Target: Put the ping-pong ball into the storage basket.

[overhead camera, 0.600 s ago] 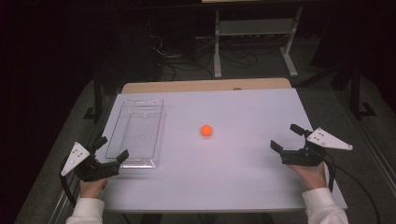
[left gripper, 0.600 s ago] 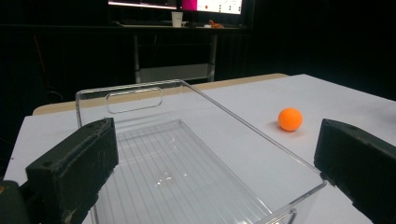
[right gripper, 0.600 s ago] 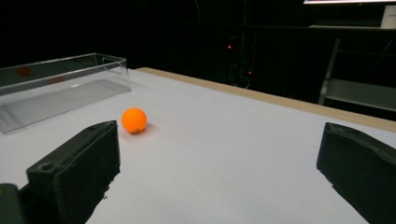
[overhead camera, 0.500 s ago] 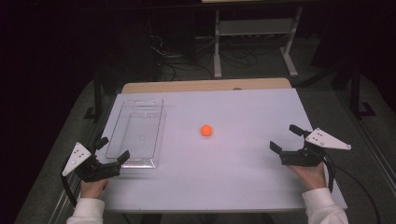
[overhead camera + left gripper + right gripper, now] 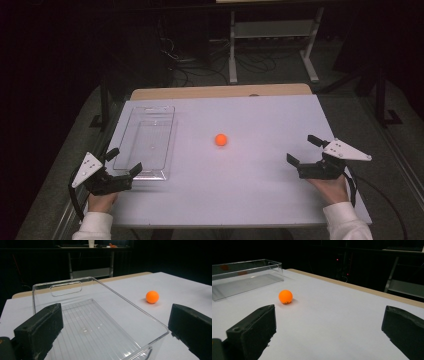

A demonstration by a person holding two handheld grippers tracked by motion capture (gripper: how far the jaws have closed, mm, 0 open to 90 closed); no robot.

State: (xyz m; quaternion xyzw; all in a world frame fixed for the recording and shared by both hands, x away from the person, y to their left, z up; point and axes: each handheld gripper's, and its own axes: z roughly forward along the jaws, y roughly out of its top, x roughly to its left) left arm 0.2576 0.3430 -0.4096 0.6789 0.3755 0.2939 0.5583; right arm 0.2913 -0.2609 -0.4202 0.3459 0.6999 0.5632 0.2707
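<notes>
An orange ball point(image 5: 221, 139) rests near the middle of the white table point(image 5: 240, 200); it is also in the left gripper view point(image 5: 152, 297) and the right gripper view point(image 5: 285, 296). A clear plastic bin point(image 5: 146, 142) lies empty at the table's left point(image 5: 100, 322) point(image 5: 242, 272). My left gripper point(image 5: 123, 161) sits at the bin's near end, open, with nothing between its jaws. At the table's right my right gripper point(image 5: 303, 149) is open too, pointed toward the ball from a distance.
A metal rack point(image 5: 272, 35) and loose cables point(image 5: 190, 55) stand on the dark floor beyond the table's far edge. A wooden strip point(image 5: 220, 92) runs along that far edge.
Both hands have shifted only slightly; the left gripper sits a touch nearer the bin's near end. The ball and bin have not moved.
</notes>
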